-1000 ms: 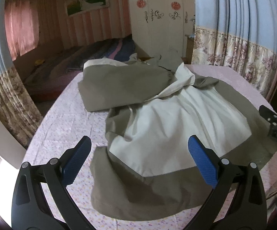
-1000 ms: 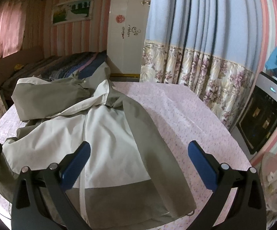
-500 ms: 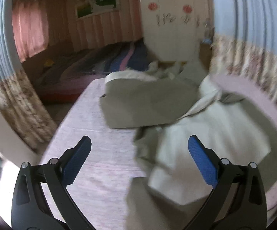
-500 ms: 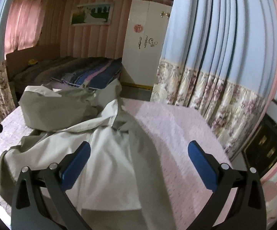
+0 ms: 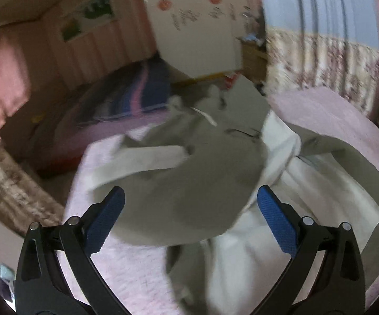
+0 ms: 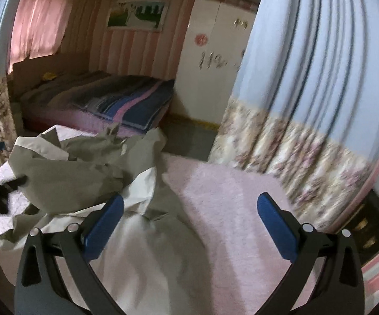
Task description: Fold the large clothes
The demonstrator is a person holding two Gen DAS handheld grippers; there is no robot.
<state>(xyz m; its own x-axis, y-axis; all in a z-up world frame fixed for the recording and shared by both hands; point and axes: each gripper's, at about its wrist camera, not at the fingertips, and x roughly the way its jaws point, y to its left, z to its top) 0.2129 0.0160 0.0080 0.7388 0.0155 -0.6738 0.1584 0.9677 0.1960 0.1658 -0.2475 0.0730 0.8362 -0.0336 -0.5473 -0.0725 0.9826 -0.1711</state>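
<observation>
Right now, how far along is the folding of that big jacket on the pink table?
Barely started. Done: one olive sleeve already lies folded across the jacket, which is spread lining-up on the pink table. In hand: nothing; the left gripper and right gripper both hang open above the fabric. Left: the rest is rumpled, the collar end bunched, so smoothing and all the main folds remain.

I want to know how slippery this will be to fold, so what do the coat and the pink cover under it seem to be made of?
The coat looks like thin woven cloth, olive outside with a smoother cream lining; it creases sharply and drapes limply, possibly cotton or a synthetic blend. The pink cover looks matte with a fine nubby or quilted texture, though blur leaves that uncertain.
</observation>
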